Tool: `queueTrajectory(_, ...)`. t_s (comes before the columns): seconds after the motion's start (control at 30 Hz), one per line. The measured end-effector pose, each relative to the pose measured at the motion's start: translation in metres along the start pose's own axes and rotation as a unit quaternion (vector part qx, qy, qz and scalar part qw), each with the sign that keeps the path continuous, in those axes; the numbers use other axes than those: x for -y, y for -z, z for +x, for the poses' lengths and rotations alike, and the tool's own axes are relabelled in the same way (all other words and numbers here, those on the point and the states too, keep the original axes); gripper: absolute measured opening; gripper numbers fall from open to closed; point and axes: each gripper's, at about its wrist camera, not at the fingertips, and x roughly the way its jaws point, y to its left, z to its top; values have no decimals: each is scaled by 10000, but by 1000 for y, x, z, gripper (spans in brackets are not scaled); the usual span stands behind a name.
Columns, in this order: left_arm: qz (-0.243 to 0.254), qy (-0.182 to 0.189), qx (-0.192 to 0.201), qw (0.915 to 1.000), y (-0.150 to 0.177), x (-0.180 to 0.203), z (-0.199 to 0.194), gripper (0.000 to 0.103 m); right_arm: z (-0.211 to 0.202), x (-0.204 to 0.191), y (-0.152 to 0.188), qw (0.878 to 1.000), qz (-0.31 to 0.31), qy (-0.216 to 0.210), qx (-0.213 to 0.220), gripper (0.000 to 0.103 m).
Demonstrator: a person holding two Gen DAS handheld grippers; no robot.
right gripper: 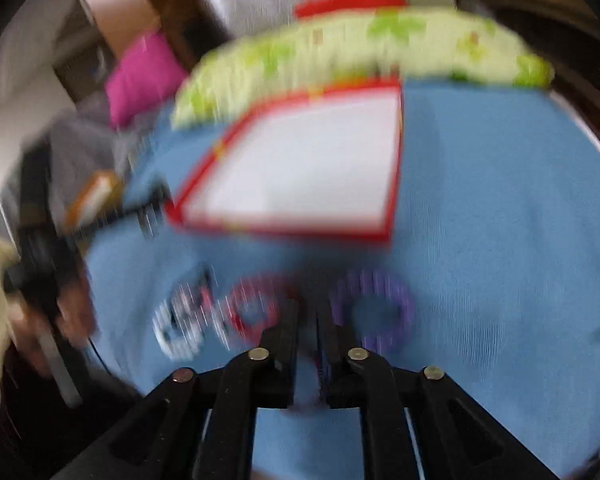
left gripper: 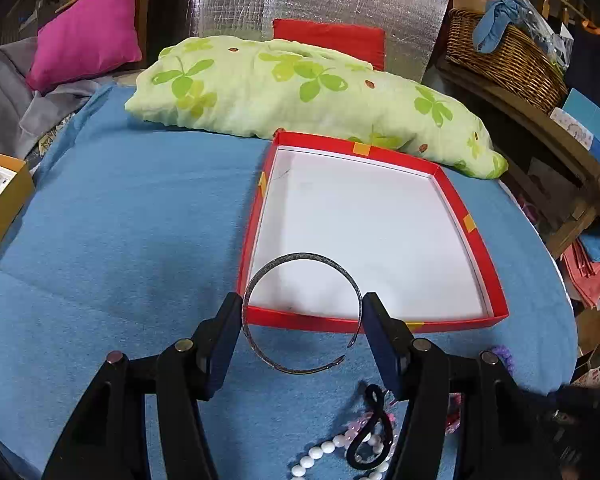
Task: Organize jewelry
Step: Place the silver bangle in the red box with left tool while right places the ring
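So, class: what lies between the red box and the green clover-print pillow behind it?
Nothing. In the left wrist view the red box has its far rim right against the pillow, with no blue cloth visible between them at the middle.

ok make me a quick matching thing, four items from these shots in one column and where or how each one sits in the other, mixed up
Items:
1. bangle
2. red box
3. purple ring
4. white beads

States:
A. lying on the blue cloth in front of the right gripper
B. open, white inside
C. clamped between the left gripper's fingers
D. strung in a line beside a black loop

Pairs: 1-C, 2-B, 3-A, 4-D
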Motion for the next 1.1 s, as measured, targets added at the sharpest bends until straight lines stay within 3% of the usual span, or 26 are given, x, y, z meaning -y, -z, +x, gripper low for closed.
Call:
queueTrajectory(0.1,9,-2,92,10000,0,0,-6,62,8,-11,21,9985,-383,253,-300,43)
queueTrajectory(0.17,3,-11,127,9999,1,0,-9,62,18,-19,28,9959,-572,638,-300,43)
queueTrajectory(0.23,-12,-12,138,9999,2,0,-10,62,31,-20,32,9923,-626,1002,-385,36)
queueTrajectory(0.27,-22,-13,138,9999,3,0,-10,62,31,-25,33,9906,-787,1083,-294,17)
queueTrajectory(0.3,-24,-17,137,9999,3,-1,-10,62,29,-31,33,9887,-1001,1089,-262,5)
queueTrajectory(0.43,-20,-110,201,9997,1,-4,-10,62,16,-38,29,9872,-1119,1133,54,5)
queueTrajectory(0.6,-27,-45,217,9998,-11,-2,0,62,-25,-35,-9,9899,-674,809,946,5)
queueTrajectory(0.73,121,-4,120,9999,-23,7,20,63,-23,-35,-52,9861,-515,844,1339,5)
queueTrajectory(0.87,130,-4,-65,9999,-34,10,43,63,15,-22,-101,9878,-39,820,1323,5)
queueTrajectory(1.1,22,-84,-289,9995,-59,13,81,63,73,2,-145,9905,532,910,880,5)
